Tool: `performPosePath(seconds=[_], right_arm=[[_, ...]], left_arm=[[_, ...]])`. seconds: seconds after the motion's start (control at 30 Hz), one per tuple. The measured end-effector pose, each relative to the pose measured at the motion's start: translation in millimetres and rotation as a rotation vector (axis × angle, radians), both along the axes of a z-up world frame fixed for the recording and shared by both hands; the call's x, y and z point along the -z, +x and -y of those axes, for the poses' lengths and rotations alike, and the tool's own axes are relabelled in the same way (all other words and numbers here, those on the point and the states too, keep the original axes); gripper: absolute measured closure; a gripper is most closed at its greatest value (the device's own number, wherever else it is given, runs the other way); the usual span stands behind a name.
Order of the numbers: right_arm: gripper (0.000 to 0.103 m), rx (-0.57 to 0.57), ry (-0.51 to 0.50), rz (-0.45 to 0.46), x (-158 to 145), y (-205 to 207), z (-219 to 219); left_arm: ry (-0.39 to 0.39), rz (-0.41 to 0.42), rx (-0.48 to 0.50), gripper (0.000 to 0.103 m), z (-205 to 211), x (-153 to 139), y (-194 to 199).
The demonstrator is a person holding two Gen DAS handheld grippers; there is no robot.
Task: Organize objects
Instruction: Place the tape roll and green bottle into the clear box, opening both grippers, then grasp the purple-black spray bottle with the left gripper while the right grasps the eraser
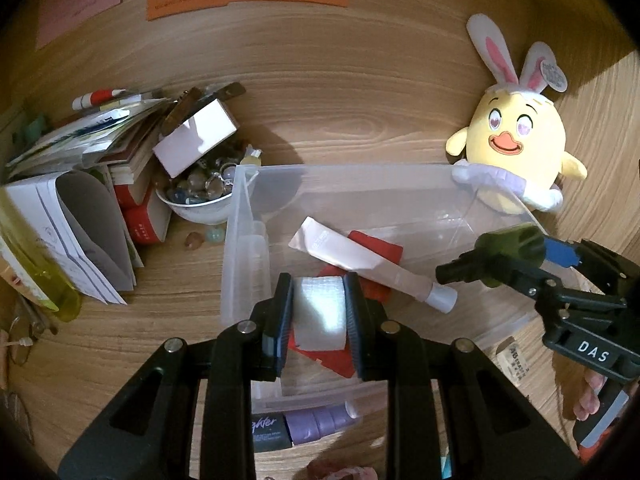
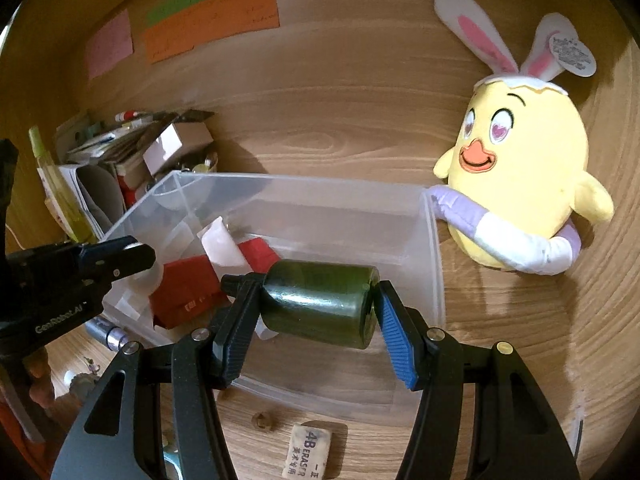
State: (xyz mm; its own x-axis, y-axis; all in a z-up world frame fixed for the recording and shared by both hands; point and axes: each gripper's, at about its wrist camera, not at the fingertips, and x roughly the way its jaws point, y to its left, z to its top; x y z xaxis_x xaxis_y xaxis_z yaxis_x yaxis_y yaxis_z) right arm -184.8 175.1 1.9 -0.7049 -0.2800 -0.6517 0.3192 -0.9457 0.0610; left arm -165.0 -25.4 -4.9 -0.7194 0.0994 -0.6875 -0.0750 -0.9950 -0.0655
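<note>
A clear plastic bin (image 1: 244, 200) (image 2: 434, 248) stands on the wooden desk. Inside lie a pale pink tube (image 1: 372, 266) (image 2: 222, 246) and red boxes (image 1: 378, 246) (image 2: 186, 290). My left gripper (image 1: 319, 312) is shut on a small white block (image 1: 319, 314) and holds it over the bin's near part. My right gripper (image 2: 316, 308) is shut on a dark green bottle (image 2: 320, 300) (image 1: 508, 254), gripped end to end and lying sideways above the bin. In the right wrist view the left gripper (image 2: 132, 258) reaches in from the left.
A yellow plush chick with rabbit ears (image 1: 520, 148) (image 2: 524, 184) leans on the bin's right corner. Books, papers and a bowl of trinkets (image 1: 200, 196) crowd the left. An eraser (image 2: 312, 454) and a purple tube (image 1: 320, 420) lie in front of the bin.
</note>
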Motion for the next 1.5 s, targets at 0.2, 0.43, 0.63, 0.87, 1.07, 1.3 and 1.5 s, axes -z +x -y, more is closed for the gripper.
performPosePath(seconds=[0.2, 0.43, 0.63, 0.87, 1.07, 1.3, 1.5], right_arm=[[0.048, -0.004, 0.021, 0.006, 3, -1, 4], [0.047, -0.001, 0.040, 0.003, 1, 1, 7], [0.041, -0.012, 0.025, -0.007, -7, 10, 7], [0.033, -0.022, 0.004, -0.054, -23, 32, 3], [0.033, -0.027, 0.015, -0.083, -28, 50, 2], [0.029, -0.020, 0.027, -0.061, -16, 67, -5], [0.029, -0.025, 0.043, 0.008, 4, 73, -11]], left_arm=[[0.008, 0.013, 0.008, 0.078, 0, 1, -1], [0.000, 0.006, 0.027, 0.060, -7, -1, 5], [-0.009, -0.031, 0.019, 0.043, -8, -14, 17], [-0.007, -0.065, -0.001, 0.028, -1, -28, 39], [-0.024, -0.061, 0.019, 0.022, -2, -28, 58], [-0.010, -0.015, 0.011, 0.016, 6, -14, 70], [-0.018, 0.049, -0.002, 0.015, 14, 8, 73]])
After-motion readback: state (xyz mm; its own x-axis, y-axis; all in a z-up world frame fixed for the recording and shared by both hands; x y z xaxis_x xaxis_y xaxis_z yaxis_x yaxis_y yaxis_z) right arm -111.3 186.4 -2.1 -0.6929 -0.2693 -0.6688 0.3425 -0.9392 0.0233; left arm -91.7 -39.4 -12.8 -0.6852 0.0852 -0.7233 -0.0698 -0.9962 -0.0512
